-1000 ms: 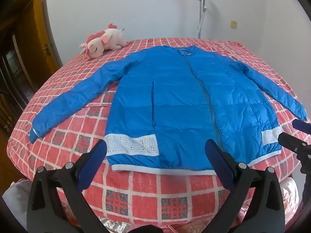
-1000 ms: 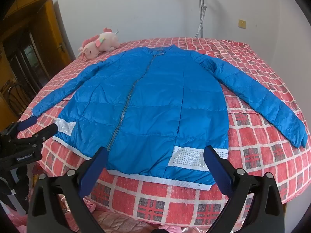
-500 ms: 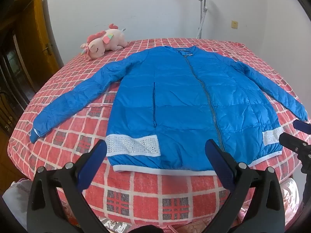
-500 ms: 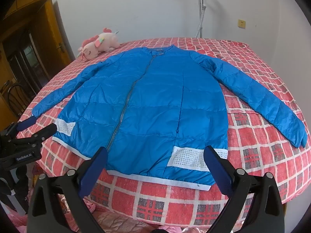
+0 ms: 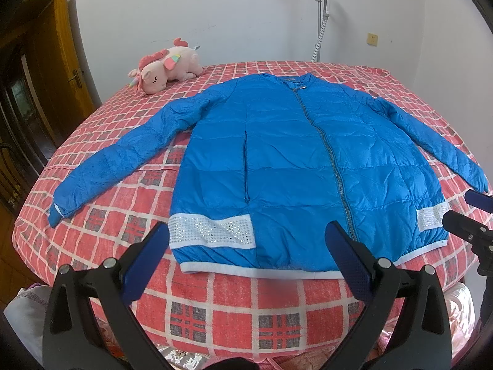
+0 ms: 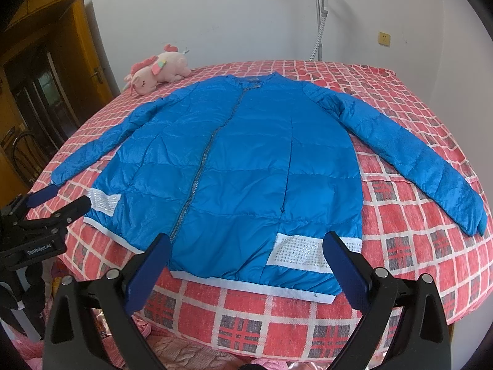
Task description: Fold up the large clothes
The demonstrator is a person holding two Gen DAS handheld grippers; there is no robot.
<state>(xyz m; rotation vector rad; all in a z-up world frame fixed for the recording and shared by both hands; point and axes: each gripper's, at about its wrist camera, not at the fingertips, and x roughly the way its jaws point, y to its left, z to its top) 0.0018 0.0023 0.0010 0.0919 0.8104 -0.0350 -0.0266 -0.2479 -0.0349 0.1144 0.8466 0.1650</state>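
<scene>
Folding not begun: blue jacket [image 5: 295, 166] lies flat, zipped, both sleeves spread out on the checked bed [image 5: 234, 311], while left gripper [image 5: 246, 259] and right gripper [image 6: 246, 262] hang spread wide and empty just short of its hem.

One blue puffer jacket [image 5: 295, 166] lies on one bed [image 5: 234, 314] covered in red plaid, and it has two sleeves, one zipper down the front, two vertical pocket slits and two white studded panels near the hem. One pink unicorn plush [image 5: 165, 69] sits on the bed. Two grippers show, the left gripper [image 5: 246, 251] and the right gripper [image 6: 246, 254], each with two blue-padded fingers. One wall socket [image 5: 372, 39] and one white stand [image 5: 321, 15] are at the wall.
</scene>
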